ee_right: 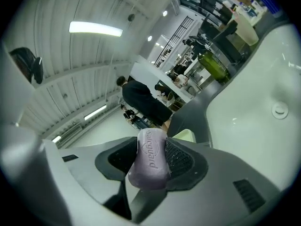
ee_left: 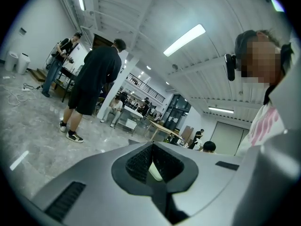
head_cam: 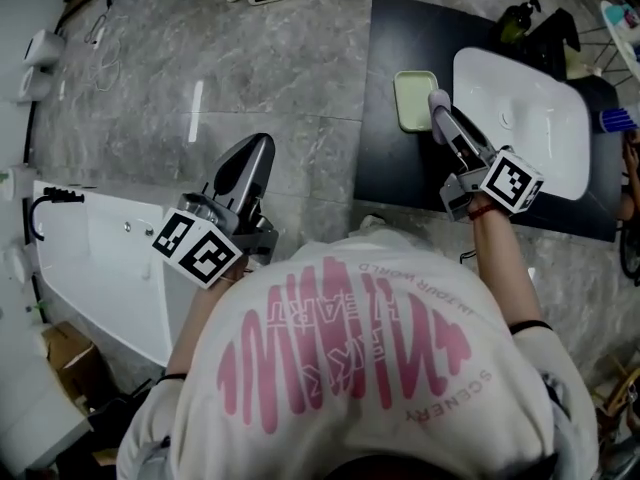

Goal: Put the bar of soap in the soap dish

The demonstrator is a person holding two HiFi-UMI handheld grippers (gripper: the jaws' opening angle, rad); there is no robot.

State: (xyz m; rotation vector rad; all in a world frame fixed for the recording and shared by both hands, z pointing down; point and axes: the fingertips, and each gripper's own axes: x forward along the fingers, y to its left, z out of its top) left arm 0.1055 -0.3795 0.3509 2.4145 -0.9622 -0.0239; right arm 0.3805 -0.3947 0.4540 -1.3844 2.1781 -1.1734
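1. One dark surface [head_cam: 385, 168] carries the whole job. A white basin [head_cam: 530, 118] is set into it, on the right in the head view.
2. Two tools are in view.
   - The left tool [head_cam: 245, 163] hangs over the grey floor [head_cam: 200, 88], well apart from the surface. Its own view shows the jaws pressed together [ee_left: 151, 160], with nothing pinched that I can make out. I judge it idle.
   - The right tool [head_cam: 438, 100] reaches out over the surface, with its tip at the right edge of the soap dish.
3. Soap dish [head_cam: 412, 98]: pale green and empty, lying flat on the surface just beside the basin's left rim. The right gripper view shows a corner of it [ee_right: 186, 135] just past the jaws.
4. Bar of soap [ee_right: 150, 159]: lilac, standing on edge with its lettered face toward the camera. The right tool [ee_right: 151, 155] pinches it between its ribbed pads [ee_right: 181, 159]. It is off the surface and not yet in the dish; I cannot tell its height above the dish.
5. Progress, as a judgement:
   - Done: the soap is picked up and securely held.
   - Nearly done: the carry to the dish.
   - Left to do: centre the bar over the dish's hollow, lower it, spread the jaws and draw back.
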